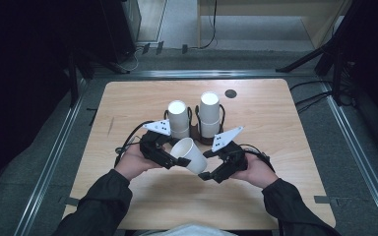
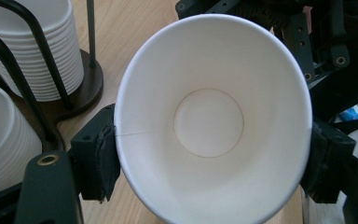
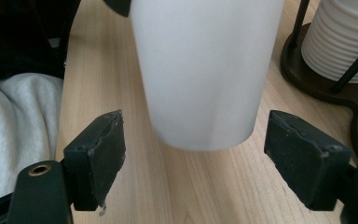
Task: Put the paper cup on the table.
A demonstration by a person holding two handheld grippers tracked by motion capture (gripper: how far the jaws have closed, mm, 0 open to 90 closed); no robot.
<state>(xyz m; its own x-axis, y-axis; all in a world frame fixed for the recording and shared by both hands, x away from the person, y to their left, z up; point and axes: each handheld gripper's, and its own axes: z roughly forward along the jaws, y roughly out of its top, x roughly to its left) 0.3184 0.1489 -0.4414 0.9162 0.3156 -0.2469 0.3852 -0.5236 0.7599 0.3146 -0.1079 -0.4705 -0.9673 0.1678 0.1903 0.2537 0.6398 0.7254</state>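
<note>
High view overhead; tool views share cup point(image 2: 214, 121)

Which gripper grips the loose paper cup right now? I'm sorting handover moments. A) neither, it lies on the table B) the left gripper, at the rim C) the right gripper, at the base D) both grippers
B: in the left gripper view the pads press on the rim of the paper cup, while the right gripper stands open with clear gaps beside the cup's base.
</note>
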